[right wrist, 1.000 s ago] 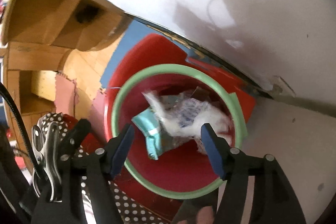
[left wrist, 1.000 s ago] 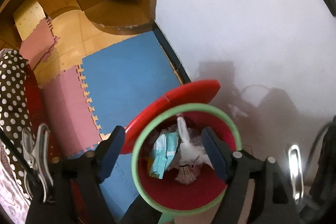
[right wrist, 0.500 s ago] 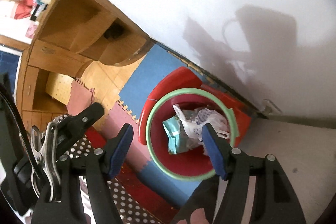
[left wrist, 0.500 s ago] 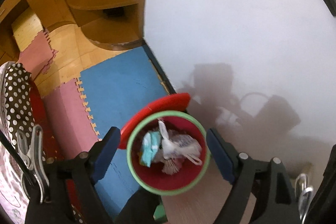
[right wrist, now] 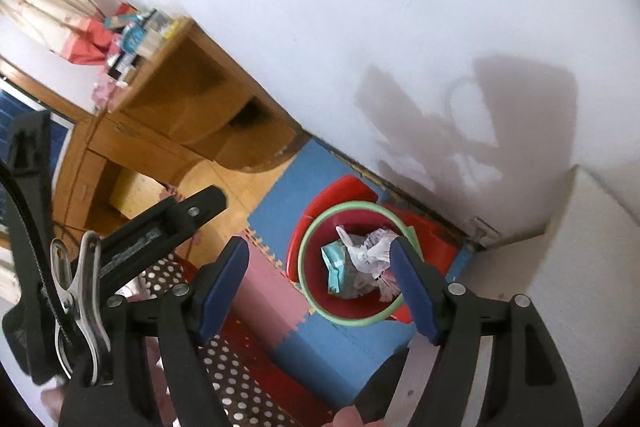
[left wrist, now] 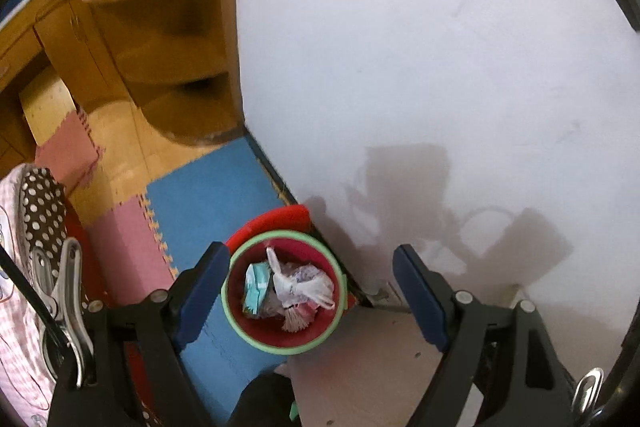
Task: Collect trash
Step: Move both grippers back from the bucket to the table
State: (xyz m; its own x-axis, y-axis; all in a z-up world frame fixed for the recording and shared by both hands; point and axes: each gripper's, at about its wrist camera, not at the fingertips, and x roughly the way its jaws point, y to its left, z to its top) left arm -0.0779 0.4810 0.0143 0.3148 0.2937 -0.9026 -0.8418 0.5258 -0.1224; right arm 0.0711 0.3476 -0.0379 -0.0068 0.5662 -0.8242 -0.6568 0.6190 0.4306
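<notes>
While both grippers are hanging way up over the floor, the red bin [left wrist: 280, 341] is sitting down there against the white wall [left wrist: 420, 67], with its green rim [left wrist: 225, 301] facing up at the cameras. All the trash is sitting inside it: a teal packet [left wrist: 256, 286] on the left side, a crumpled white bag [left wrist: 302, 283] next to it, and some kind of feathery white thing [left wrist: 296, 323] poking out under the bag, can't really tell what that is. The red lid [left wrist: 276, 219] is standing flipped up behind the bin, on the wall side.

The left gripper [left wrist: 310, 297] is spread wide, and its jaws have just been opening. Nothing is between them, they're only framing the bin from far above. Same deal with the right gripper [right wrist: 320, 285]: jaws apart and just been opening a bit more, gripping nothing, with the bin [right wrist: 348, 309] showing in the gap and its right blue pad overlapping the rim in the picture.

The bin is sitting on a blue foam mat [left wrist: 208, 195] with pink mats [left wrist: 120, 247] locked onto it further from the wall. Past that there's wood floor and a wooden corner shelf [left wrist: 180, 59] with a pile of blurry stuff on top. A dark polka-dot cloth [left wrist: 42, 211] is hanging at the left edge. In the right view, the left gripper's black body [right wrist: 160, 227] is sticking in from the left.
</notes>
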